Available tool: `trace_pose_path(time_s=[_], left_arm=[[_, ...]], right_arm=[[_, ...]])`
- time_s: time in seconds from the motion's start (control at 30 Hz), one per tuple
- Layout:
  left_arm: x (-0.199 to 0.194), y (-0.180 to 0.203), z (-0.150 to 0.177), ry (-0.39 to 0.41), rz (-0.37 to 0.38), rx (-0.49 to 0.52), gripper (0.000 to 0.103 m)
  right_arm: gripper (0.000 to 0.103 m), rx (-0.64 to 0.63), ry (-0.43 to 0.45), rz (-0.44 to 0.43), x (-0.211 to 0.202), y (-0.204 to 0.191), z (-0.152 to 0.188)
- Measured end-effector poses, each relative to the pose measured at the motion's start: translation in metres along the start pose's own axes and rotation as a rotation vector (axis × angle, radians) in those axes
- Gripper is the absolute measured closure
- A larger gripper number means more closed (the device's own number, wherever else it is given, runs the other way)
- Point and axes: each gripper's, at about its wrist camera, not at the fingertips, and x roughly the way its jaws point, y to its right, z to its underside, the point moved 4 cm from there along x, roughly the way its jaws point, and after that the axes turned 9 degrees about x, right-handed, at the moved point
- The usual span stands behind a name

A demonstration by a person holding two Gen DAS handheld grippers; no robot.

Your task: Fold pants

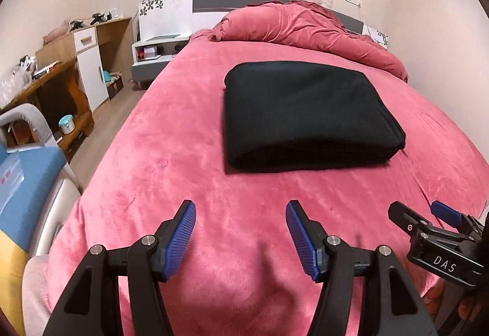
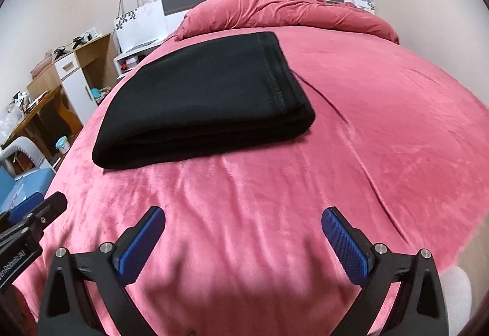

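The black pants (image 1: 305, 116) lie folded into a thick rectangle on the pink bed (image 1: 189, 171). They also show in the right wrist view (image 2: 204, 100), with a stitched hem along the right side. My left gripper (image 1: 240, 210) is open and empty, above the bed in front of the pants. My right gripper (image 2: 243, 215) is open and empty, also in front of the pants. The right gripper shows at the right edge of the left wrist view (image 1: 424, 213). The left gripper shows at the left edge of the right wrist view (image 2: 45, 207).
A bunched pink duvet (image 1: 308, 27) lies at the head of the bed by the grey headboard (image 1: 214, 1). A wooden desk (image 1: 52, 82), a white cabinet (image 1: 91, 67) and a nightstand (image 1: 152, 54) stand left of the bed. A blue chair (image 1: 27, 171) is at the near left.
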Motion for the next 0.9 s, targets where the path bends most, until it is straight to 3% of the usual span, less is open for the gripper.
trace_pose_path(time_s=[0.33, 0.9], left_arm=[[0.003, 0.0, 0.01, -0.077, -0.037, 0.022, 0.04], [-0.007, 0.002, 0.013, -0.028, -0.064, 0.03, 0.04]], right_arm=[[0.0, -0.034, 0.072, 0.035, -0.025, -0.003, 0.006], [0.0, -0.042, 0.07, 0.025, -0.029, 0.001, 0.008]])
